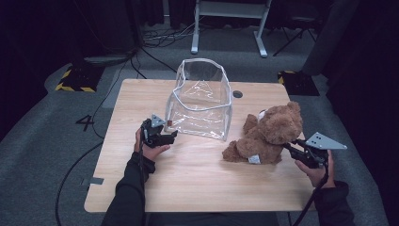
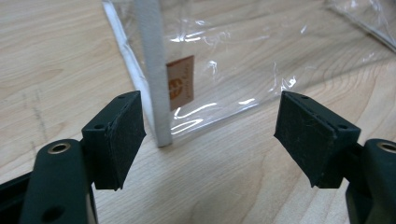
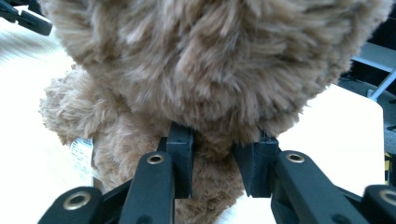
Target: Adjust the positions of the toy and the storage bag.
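Jaws first: on my right gripper (image 3: 212,163) they are pinched into the brown fur at the neck of the teddy bear (image 1: 270,134), just under its head, while on my left gripper (image 2: 210,140) they stand wide apart with nothing between them. That left pair hovers low over the desk (image 1: 188,179) at the near left corner of the clear plastic bag (image 1: 202,101), its white-trimmed edge (image 2: 152,70) just beside one pad and a small orange label (image 2: 180,83) showing through the film behind it. The bear lies slumped at the right of the desk, near my right hand, its head leaning toward the far right and a white tag (image 1: 254,159) at its near side; it sits well apart from the bag's mouth. I judge the bear light and very soft, so the plush will squash and could slide out if I grip only fur; the neck is a sound hold because it is narrow and the head above acts as a stop. The bag looks thin, slick and floppy, standing open in the middle of the desk, so I would take it by the stiffer trimmed corner rather than the film. Beyond the far edge lie grey floor, cables and a white frame.
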### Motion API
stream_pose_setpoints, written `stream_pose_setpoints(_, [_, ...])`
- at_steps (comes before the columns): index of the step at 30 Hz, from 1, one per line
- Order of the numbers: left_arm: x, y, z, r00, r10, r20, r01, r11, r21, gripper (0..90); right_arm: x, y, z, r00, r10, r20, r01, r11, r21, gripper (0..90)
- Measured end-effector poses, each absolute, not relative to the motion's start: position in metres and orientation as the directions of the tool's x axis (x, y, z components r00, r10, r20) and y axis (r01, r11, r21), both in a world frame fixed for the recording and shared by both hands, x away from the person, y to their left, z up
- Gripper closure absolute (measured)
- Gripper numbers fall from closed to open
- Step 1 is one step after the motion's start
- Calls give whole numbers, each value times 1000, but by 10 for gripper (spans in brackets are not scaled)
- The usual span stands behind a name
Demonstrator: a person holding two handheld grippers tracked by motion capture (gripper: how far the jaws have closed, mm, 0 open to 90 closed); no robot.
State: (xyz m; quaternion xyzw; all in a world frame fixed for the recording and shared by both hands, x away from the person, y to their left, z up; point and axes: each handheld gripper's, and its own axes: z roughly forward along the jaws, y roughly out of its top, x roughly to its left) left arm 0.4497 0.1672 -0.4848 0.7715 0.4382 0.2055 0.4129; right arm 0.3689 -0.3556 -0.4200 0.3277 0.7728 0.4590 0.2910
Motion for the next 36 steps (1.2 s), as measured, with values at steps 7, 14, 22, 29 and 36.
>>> stream_pose_setpoints(7, [462,163,-488,518,855,-12,490,-286,823,310,369,-354,-421,-619,771,-149,243,368,898,709])
stream_pose_setpoints(14, [475,157,-487,515,857,22,482,-311,819,371,369,-355,-421,-623,768,-145,241,365,899,704])
stream_pose_setpoints(22, [484,156,-488,530,848,-2,521,-323,790,640,368,-356,-421,-622,770,-139,239,355,904,656])
stream_pose_setpoints(29, [482,157,-487,587,809,28,497,-387,776,853,367,-358,-421,-616,777,-131,236,340,910,616])
stream_pose_setpoints(36, [468,150,-482,675,737,21,465,-448,764,866,364,-362,-420,-612,782,-120,231,321,919,599])
